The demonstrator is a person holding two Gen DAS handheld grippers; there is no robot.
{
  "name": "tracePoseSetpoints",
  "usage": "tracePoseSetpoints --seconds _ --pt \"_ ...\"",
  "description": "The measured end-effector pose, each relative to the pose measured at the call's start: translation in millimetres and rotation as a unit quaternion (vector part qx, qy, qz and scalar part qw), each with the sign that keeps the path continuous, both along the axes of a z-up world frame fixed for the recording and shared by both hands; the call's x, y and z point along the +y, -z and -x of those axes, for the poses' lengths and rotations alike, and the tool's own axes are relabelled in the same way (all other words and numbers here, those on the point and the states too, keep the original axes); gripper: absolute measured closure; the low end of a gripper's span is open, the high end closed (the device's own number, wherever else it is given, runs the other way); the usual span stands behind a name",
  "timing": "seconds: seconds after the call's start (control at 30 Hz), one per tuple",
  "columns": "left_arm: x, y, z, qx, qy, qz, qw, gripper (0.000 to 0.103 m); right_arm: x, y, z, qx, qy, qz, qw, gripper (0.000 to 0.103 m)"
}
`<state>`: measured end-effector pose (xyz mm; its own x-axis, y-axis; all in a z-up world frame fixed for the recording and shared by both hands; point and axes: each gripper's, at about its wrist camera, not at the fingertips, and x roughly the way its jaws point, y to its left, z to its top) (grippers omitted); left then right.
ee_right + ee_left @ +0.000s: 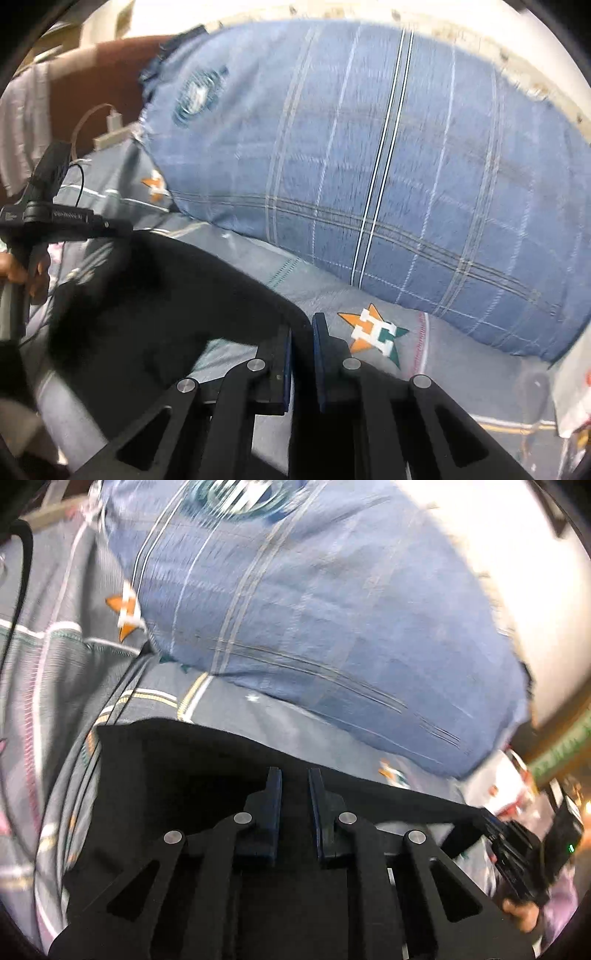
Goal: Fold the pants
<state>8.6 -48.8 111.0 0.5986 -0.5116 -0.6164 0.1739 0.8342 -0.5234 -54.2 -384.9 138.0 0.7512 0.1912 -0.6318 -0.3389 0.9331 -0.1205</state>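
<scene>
Closest in, both sets of tongs are pinched down narrow on the black pants [207, 775]. The left tongs [295, 775] have dark fabric between the blue pads and grip the top edge of the cloth, which stretches off to the right. The right tongs [302, 325] are clamped on the pants' edge right at a corner, with the rest of the fabric draping down and left toward the other gripper. The pants hang over a bed, above a grey bedsheet [443, 354] printed with orange-and-green star logos [373, 332]. Just behind that sits a big blue plaid pillow [369, 166]. Far left in the right wrist view, a white charger and cable [110, 125] lie near the pillow's corner. Both views are pretty motion-blurred.
</scene>
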Motion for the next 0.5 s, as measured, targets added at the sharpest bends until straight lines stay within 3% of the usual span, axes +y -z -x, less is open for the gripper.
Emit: tracePoseSetpoints --seconds 0.13,0.3,0.33,0.37,0.4,0.43,0.5 --pt "-0.6 5.9 57.3 -0.020 0.028 -0.020 0.9992 0.090 4.4 6.4 63.8 0.002 -0.015 0.003 1.000 0.094" --pt "17.2 44.1 65.7 0.053 0.018 0.015 0.9983 0.086 -2.4 47.7 111.5 0.053 0.000 -0.027 0.998 0.094" --pt "22.3 46.9 65.3 0.061 0.010 0.027 0.9977 0.070 -3.7 57.8 116.1 0.065 0.006 -0.033 0.997 0.094" --pt "27.1 48.9 62.9 0.064 0.000 0.040 0.9972 0.043 -5.6 66.0 119.1 0.075 0.010 -0.044 0.996 0.094" --pt "31.8 48.2 63.6 0.059 -0.009 0.049 0.9970 0.030 -6.0 70.7 121.4 0.080 0.013 -0.049 0.995 0.094" --pt "35.7 48.7 60.8 0.055 -0.024 0.057 0.9966 0.020 -7.0 75.8 121.5 0.084 0.016 -0.051 0.995 0.094" --pt "41.3 50.7 53.0 0.060 -0.054 0.064 0.9947 0.020 -8.5 80.4 120.5 0.086 0.020 -0.057 0.994 0.094"
